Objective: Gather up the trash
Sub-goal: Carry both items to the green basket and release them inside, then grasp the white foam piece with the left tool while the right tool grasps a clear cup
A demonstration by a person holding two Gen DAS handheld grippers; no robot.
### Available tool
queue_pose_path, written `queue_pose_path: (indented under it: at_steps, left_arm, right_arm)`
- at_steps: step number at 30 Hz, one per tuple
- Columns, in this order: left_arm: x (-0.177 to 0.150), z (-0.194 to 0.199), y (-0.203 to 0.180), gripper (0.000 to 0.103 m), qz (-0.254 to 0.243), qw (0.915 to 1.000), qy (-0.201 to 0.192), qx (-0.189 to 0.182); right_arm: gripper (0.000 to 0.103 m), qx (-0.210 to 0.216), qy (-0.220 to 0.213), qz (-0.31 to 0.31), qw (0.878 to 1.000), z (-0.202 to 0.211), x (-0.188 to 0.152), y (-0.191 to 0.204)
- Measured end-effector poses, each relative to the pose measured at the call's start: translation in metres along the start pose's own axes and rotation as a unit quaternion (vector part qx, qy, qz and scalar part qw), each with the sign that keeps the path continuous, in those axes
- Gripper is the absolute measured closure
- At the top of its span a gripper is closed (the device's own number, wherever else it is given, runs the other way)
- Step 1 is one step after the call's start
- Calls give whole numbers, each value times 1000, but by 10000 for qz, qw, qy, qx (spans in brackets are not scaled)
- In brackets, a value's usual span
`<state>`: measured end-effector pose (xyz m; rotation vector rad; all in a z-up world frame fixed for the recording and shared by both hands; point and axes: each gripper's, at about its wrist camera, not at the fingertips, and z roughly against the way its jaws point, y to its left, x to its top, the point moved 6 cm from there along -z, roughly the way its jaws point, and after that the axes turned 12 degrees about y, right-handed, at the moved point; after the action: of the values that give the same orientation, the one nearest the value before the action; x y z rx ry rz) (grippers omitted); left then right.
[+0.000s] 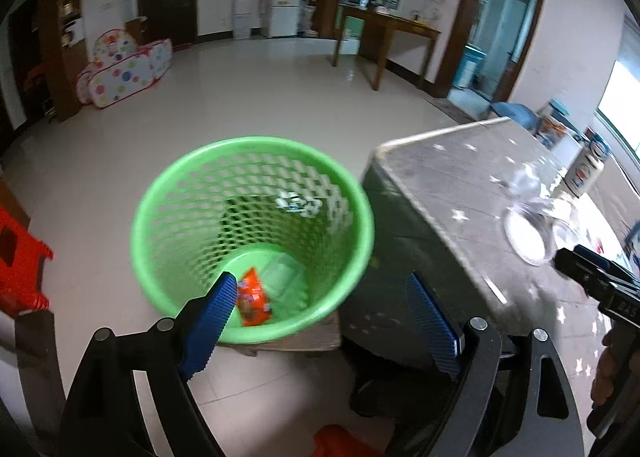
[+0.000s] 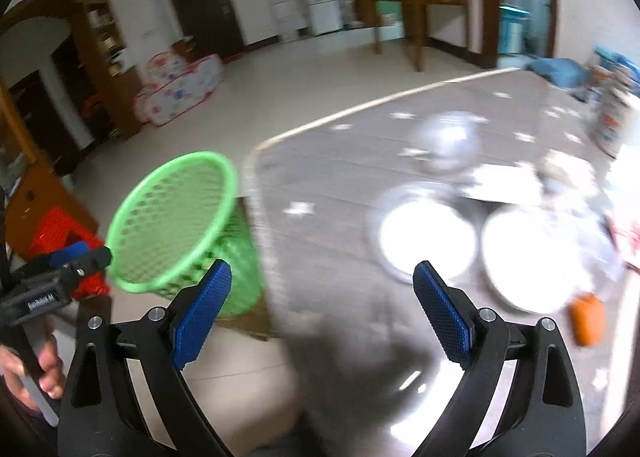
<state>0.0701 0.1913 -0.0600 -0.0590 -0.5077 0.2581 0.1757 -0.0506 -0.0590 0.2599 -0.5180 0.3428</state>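
Observation:
A green mesh basket (image 1: 252,233) stands on the floor beside the table's corner. At its bottom lie an orange wrapper (image 1: 253,303) and a clear plastic piece (image 1: 286,281). My left gripper (image 1: 320,285) hangs open above the basket's near rim, nothing between its blue pads. My right gripper (image 2: 322,271) is open too and empty, over the table's near left part, with the basket (image 2: 172,217) to its left. An orange piece of trash (image 2: 587,319) lies on the table (image 2: 328,161) at the right, beside two glass plates (image 2: 426,237). The right view is blurred.
The grey table (image 1: 440,193) carries clear glassware (image 1: 526,233) and a printed can (image 1: 586,173). A red stool (image 1: 20,257) stands left of the basket. The basket rests on a low brown board (image 1: 296,341). A hand (image 2: 36,373) holds the left gripper's handle.

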Motion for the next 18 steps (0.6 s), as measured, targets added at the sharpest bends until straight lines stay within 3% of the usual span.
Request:
queue_pose_path:
  at_steps: [5,8,14,18]
  left_arm:
    - [4,-8,-38,20,-218,9995,78,-193]
    - [6,-13,-58,20,-363,9989,109,-289]
    - [11,-18,-90,20,-660,9969,131,-402]
    - [19,-22,-110,20,-875,9951,132,-447]
  right_arm:
    - [12,-407,-318,-680,9964,32,-10,-67]
    - [12,-580,-257,-1024,9927,30,-13,-102]
    - [12,-389,-16,-1576,9867,7,-6,-141]
    - [18,-389,82,-1797,9829,-7,0,-153]
